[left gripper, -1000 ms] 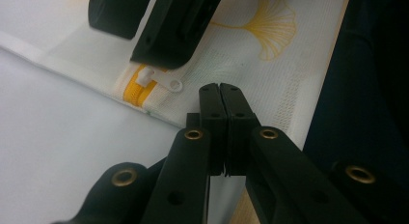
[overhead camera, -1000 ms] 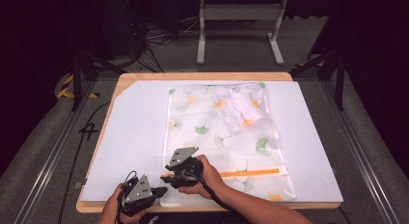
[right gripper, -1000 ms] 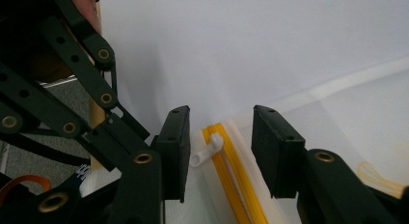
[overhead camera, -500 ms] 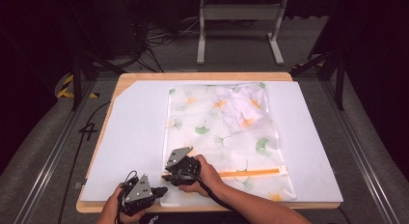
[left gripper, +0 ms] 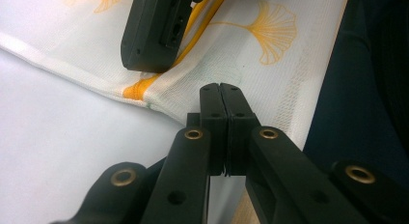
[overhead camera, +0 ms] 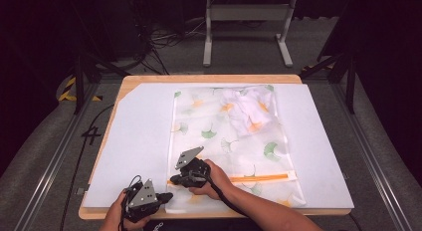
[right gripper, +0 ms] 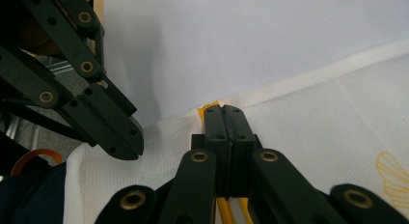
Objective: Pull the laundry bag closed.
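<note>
Pressed together, the right gripper (right gripper: pixel 225 110) has just closed on the orange zipper (overhead camera: pixel 259 177) end at the mesh laundry bag's (overhead camera: pixel 219 136) near corner; the left gripper (left gripper: pixel 221 89) pins the hem. Light, limp, slippery mesh probably bunches, so hold near the slider.
</note>
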